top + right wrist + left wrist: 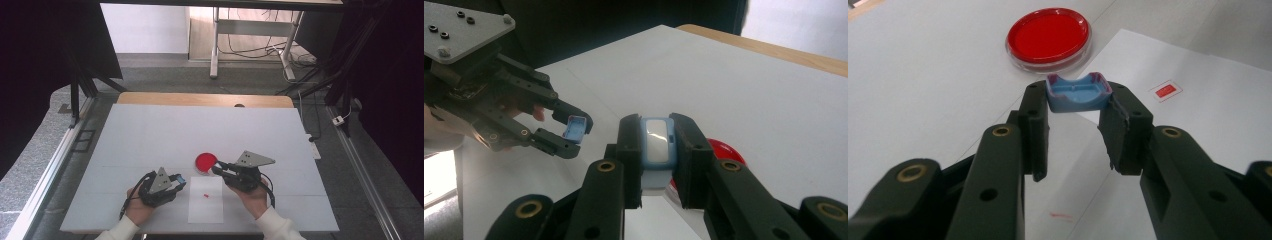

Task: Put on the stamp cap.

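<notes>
High view, left gripper [178,181]: low at the table's near edge, jaws aimed right toward the white sheet [206,210], a fleck of blue at the tips.
High view, right gripper [218,167]: tips hang over the near rim of the red dish [204,162]; what they carry cannot be made out from up here.
High view, sheet: a tiny red label [206,195] lies on it, between the two hands.
Left gripper view, grip: here's the detail, jaws pinching a small blue cap [1078,93], hollow side up, held at the very tips.
Left gripper view, beyond: the red dish [1049,36] sits just past the cap on the white table [923,90]; the red label [1166,91] is off to the right on the sheet [1208,115].
Right gripper view, grip: jaws clamped on a pale blue case [656,145] with a white face, upright between the pads.
Right gripper view, beyond: the left gripper [574,131] shows at left with the blue cap [576,128] in its tips, near the case but apart; a red sliver of dish [723,151] peeks behind the right jaw.
</notes>
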Tool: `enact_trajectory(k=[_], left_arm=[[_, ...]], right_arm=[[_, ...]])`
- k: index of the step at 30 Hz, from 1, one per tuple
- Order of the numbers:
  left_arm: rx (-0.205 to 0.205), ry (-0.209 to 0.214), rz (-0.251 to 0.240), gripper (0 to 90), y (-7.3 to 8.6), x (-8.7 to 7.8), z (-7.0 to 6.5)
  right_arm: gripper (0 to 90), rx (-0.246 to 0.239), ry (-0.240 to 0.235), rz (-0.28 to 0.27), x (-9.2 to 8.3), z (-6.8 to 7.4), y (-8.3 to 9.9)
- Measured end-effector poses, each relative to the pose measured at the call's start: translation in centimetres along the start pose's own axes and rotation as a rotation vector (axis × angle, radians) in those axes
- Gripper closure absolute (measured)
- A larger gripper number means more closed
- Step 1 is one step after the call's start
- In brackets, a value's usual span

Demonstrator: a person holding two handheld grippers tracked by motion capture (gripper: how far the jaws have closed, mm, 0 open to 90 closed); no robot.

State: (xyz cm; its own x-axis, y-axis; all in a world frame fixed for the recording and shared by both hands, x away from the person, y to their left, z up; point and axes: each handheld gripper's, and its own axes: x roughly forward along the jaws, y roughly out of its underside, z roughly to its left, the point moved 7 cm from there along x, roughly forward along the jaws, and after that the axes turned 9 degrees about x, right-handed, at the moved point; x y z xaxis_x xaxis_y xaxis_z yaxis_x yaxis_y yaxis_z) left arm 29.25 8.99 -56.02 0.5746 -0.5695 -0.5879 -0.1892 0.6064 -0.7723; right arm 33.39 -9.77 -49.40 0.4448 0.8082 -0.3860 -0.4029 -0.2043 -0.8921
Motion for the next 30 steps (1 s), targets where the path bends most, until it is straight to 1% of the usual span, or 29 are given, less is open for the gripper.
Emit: enact_trajectory(k=[4, 17, 26, 30], left_arm=[[0.008, 0.004, 0.003, 64.4, -0.2, 0.2, -0.2], [0.014, 0.013, 0.01, 64.3, -0.6, 1.1, -0.5], [0.035, 0.03, 0.012, 64.3, -1.3, 2.2, -1.1], [0.036, 0.037, 0.011, 64.3, -1.6, 2.6, -1.3]], right_arm=[[74.9, 0.001, -0.002, 0.002, 0.1, 0.1, 0.0], [74.9, 0.002, 0.001, -0.003, 0.1, 0.1, 0.0], [74.9, -0.002, -0.002, -0.004, 0.2, 0.2, 0.0], [74.9, 0.001, -0.002, 0.0, 0.3, 0.2, 0.1]])
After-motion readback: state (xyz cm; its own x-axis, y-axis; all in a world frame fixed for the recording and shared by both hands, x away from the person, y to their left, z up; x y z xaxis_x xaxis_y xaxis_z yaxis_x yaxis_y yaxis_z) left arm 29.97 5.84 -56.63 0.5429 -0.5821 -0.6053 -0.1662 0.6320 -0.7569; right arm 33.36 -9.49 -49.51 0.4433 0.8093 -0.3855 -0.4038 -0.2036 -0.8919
